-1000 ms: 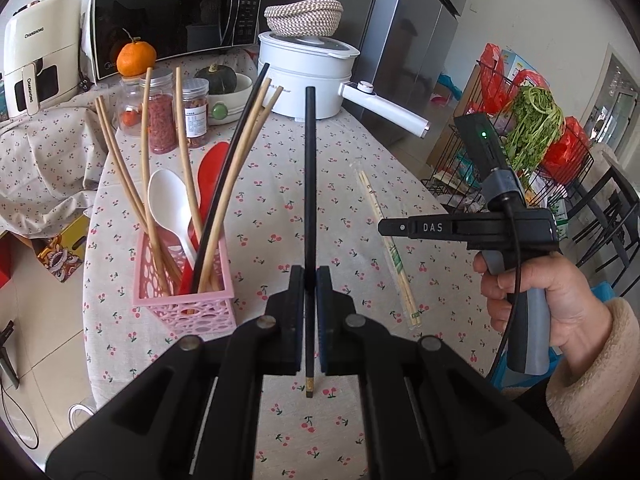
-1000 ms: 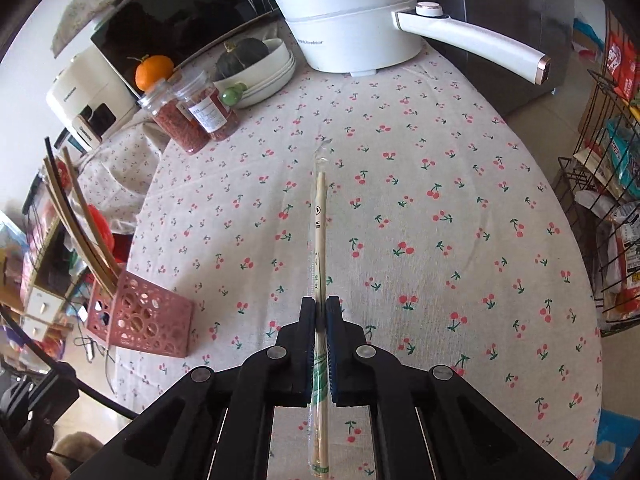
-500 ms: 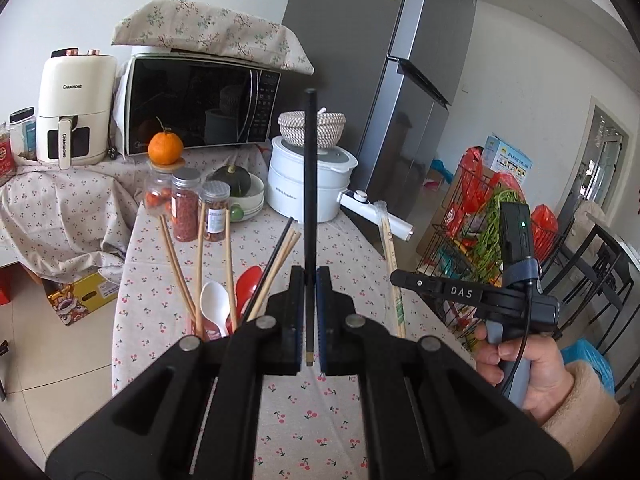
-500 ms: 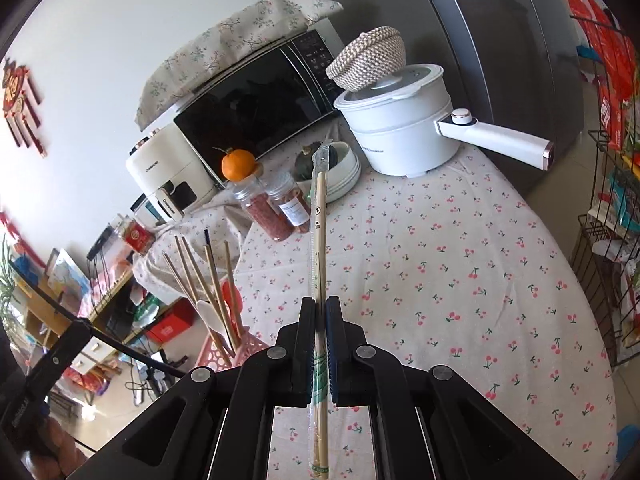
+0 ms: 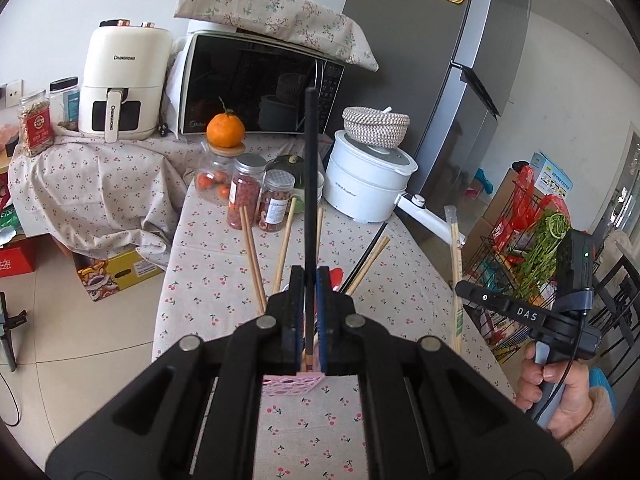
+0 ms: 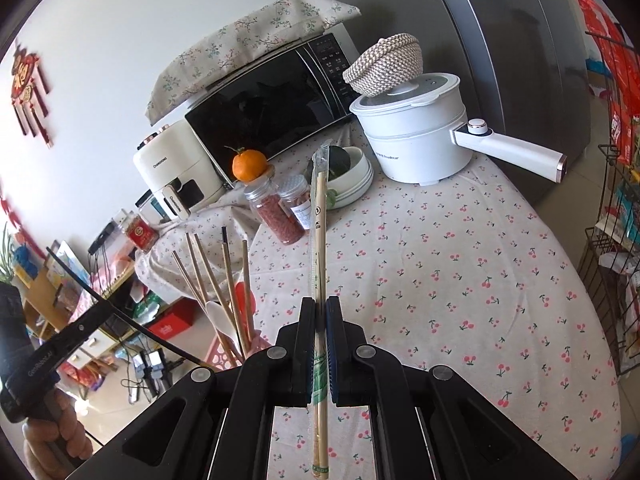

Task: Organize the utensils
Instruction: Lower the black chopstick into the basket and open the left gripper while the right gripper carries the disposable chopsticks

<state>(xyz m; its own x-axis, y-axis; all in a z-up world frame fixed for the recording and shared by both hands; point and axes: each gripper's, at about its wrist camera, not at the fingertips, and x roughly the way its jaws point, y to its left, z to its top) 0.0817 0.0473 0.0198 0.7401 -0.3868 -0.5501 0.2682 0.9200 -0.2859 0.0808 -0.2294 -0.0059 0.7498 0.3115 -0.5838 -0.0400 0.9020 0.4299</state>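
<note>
On the left, my left gripper [image 5: 308, 312] is clamped on a black chopstick [image 5: 310, 184], gripped near its lower end, shaft pointing up and away. It sits above the pink basket [image 5: 292, 385], which stands on the cherry-print tablecloth [image 5: 208, 280] and already holds wooden chopsticks [image 5: 252, 256], a white spoon [image 6: 218, 316] and something red. Black stick looks thin, stiff, light, probably smooth, so a grip this low could let it pivot; nearer the middle would be steadier, I think.

Right side: my right gripper [image 6: 319, 344] is pinched on a wrapped pair of disposable chopsticks [image 6: 320, 240], clear sleeve, green print at the near end. It's lifted off the table, basket down to its left. Very light and stiff, but the plastic sleeve is likely slippery and the sticks could slide inside it, so best to squeeze on the wood itself.

Far right, the white pot [image 6: 416, 136] is well apart from everything. Neither stick is in the basket yet.
</note>
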